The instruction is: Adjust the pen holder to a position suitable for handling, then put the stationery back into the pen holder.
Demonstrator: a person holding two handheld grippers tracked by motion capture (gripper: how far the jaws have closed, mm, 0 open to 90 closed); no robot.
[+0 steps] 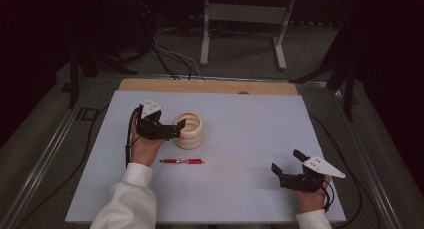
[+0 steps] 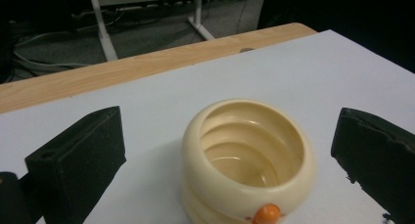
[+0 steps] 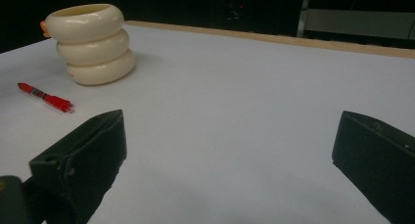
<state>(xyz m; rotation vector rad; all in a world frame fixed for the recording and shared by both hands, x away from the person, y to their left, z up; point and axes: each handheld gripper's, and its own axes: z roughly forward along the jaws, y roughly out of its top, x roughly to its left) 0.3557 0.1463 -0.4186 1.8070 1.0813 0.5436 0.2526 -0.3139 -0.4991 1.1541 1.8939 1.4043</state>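
A cream ribbed cup [image 1: 189, 130] made of three stacked rings stands upright on the white tabletop [image 1: 240, 139], with a small orange knob [image 2: 266, 213] at its rim. My left gripper [image 1: 179, 129] hovers just left of the cup, open, jaws wide on either side of the cup [image 2: 248, 158] in the left gripper view without touching it. A red pen [image 1: 181, 161] lies flat in front of the cup. My right gripper [image 1: 287, 161] rests open at the table's near right, nothing between its jaws; the cup [image 3: 92, 42] and pen [image 3: 45, 97] lie far off to its left.
A wooden strip [image 1: 207, 86] runs along the table's far edge. Beyond it stand a white metal frame [image 1: 245, 24] and cables on the floor. Dark stands flank both sides of the table.
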